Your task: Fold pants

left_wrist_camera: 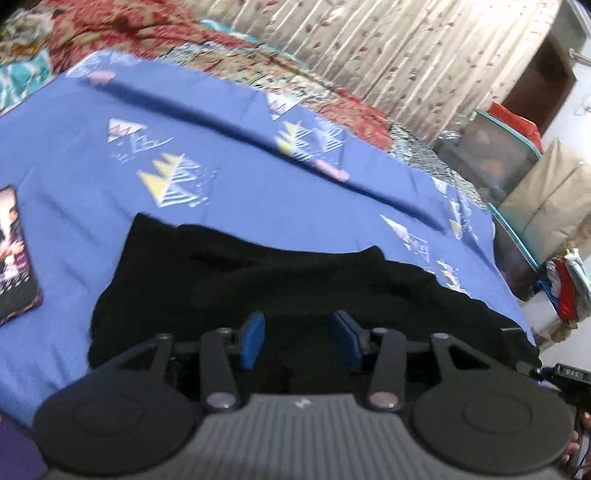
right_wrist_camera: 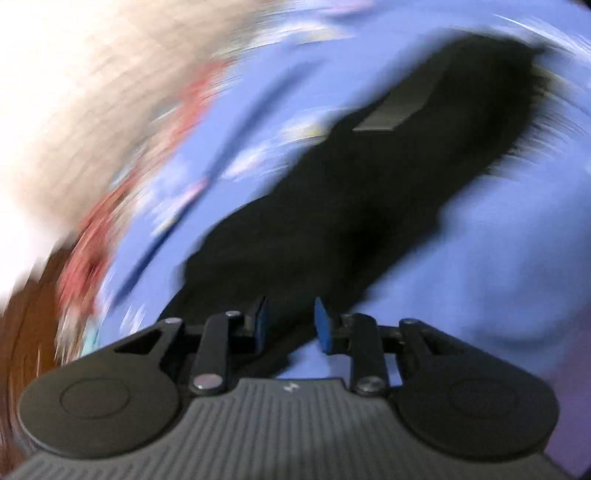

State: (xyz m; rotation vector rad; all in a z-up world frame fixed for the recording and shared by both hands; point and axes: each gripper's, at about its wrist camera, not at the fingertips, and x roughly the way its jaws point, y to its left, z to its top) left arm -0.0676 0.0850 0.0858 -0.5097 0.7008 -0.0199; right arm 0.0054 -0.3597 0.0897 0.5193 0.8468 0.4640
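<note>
The black pants (left_wrist_camera: pixel 258 280) lie bunched on a blue patterned bedsheet (left_wrist_camera: pixel 221 206). My left gripper (left_wrist_camera: pixel 299 341) hovers over their near part, its blue pads (left_wrist_camera: pixel 253 339) standing apart with only dark cloth seen below the gap, so it is open. In the blurred right wrist view the pants (right_wrist_camera: pixel 369 206) stretch as a long dark strip toward the upper right, with a grey label (right_wrist_camera: pixel 399 107) on them. My right gripper (right_wrist_camera: pixel 291 325) is above the near end of that strip, open, with nothing pinched between its pads (right_wrist_camera: pixel 324 325).
A dark book or box (left_wrist_camera: pixel 14 254) lies on the sheet at the left. Red floral bedding (left_wrist_camera: pixel 122 26) is heaped at the far side, curtains (left_wrist_camera: pixel 406 48) behind it. Storage boxes (left_wrist_camera: pixel 506 155) and a cloth pile (left_wrist_camera: pixel 569 288) stand past the bed's right edge.
</note>
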